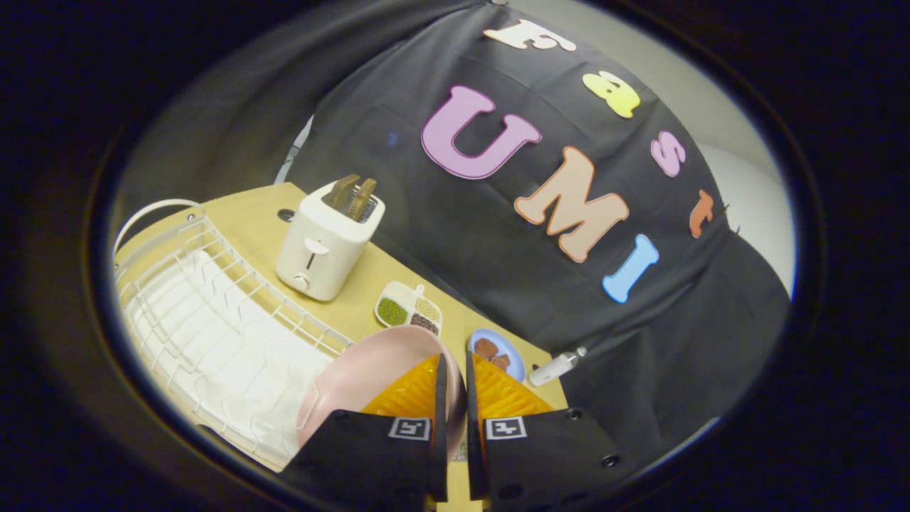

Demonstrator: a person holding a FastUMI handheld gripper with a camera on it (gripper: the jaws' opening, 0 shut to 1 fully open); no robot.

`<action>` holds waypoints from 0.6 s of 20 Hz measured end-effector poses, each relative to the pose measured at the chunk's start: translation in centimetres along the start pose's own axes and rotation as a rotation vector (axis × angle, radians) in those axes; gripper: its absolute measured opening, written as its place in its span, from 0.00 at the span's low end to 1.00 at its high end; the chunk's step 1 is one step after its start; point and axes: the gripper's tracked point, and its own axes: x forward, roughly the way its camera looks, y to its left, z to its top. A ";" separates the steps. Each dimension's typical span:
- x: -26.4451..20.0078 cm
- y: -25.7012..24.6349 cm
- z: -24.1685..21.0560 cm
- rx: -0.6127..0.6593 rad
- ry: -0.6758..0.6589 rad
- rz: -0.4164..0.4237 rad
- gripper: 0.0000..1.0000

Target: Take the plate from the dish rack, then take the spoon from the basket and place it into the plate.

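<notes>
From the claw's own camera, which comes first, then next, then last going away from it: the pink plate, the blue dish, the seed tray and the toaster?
1. Pink plate: its rim sits between the claw's nearly closed fingers.
2. Blue dish: just ahead of the fingers.
3. Seed tray: farther along the table.
4. Toaster: farthest, beside the white dish rack.
</notes>
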 end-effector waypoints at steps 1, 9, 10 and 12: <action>0.1 -0.1 0.0 -0.029 -0.012 -0.012 0.13; -1.1 -2.6 2.8 -0.086 -0.111 -0.115 0.11; -1.5 -4.5 4.4 -0.069 -0.160 -0.148 0.10; -3.0 -6.1 5.0 0.029 -0.178 -0.114 0.09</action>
